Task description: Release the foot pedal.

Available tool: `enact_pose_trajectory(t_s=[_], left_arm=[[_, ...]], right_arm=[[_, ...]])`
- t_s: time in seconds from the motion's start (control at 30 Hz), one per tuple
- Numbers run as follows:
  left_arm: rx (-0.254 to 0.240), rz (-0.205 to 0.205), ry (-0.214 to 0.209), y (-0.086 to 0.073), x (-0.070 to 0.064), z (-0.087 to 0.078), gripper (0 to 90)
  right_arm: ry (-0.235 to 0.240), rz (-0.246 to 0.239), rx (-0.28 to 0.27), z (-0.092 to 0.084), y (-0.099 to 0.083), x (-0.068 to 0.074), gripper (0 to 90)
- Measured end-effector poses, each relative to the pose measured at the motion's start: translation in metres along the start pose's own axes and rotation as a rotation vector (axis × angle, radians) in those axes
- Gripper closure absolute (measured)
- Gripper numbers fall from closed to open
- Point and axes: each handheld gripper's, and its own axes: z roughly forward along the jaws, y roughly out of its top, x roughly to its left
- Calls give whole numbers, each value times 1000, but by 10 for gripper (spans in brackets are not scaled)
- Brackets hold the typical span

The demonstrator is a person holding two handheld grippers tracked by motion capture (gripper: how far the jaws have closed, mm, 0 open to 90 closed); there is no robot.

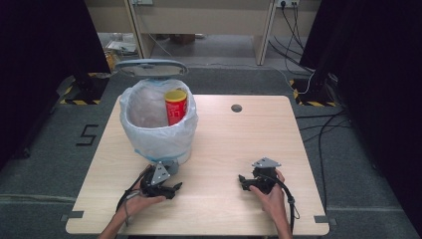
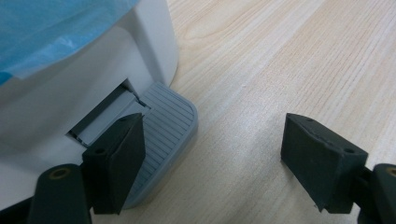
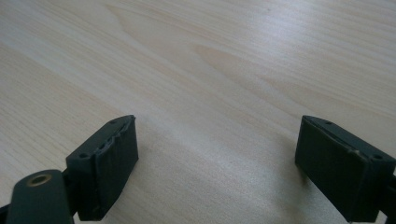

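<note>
Left gripper [image 2: 208, 163] low at the bin's [image 1: 158, 130] base, jaws wide, holding nothing, one pad [image 2: 116, 161] over the grey pedal [image 2: 170, 126]. Best pressed squarely down, steady, so the lid [image 1: 151, 67] stays up. Right gripper [image 3: 217, 170] rests open and unladen over bare table [image 1: 234, 149]. Can [image 1: 175, 106] stands in the bin.

Light wood-grain tabletop [image 1: 224, 144], rounded corners, round cable hole [image 1: 236, 108] near far edge, right of centre. On it, far-left part: white pedal bin [image 1: 158, 119] w/ pale liner bag, lid up; grey ribbed pedal [image 2: 163, 135] at base, facing the near edge. Near edge, left: left gripper [image 1: 171, 190] resting on the wood, just in front of the pedal. Near edge, right: right gripper [image 1: 244, 181] also low on the wood, well apart from the bin. Grey carpeted floor [image 1: 59, 149] below.
</note>
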Motion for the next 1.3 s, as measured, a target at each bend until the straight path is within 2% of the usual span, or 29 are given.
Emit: enact_pose_trajectory(t_s=[0.53, 0.77, 0.9, 1.17, 1.27, 1.3], left_arm=[[-7, 9, 3, 0, -1, -1, 213], [-31, -38, -16, 0, 2, -3, 213], [-19, -24, -4, 2, 1, -3, 213], [-34, -63, -33, 5, 4, -9, 221], [-64, -72, -18, 6, 4, -12, 221], [-58, -72, -21, 9, 5, -16, 220]], right_arm=[[0, -2, -1, 0, 0, 0, 136], [0, -2, -1, 0, 0, 0, 135], [0, -2, -1, 0, 0, 0, 134], [0, -2, 0, 0, 0, 0, 134], [0, -2, 0, 0, 0, 0, 133], [0, -2, 0, 0, 0, 0, 133]])
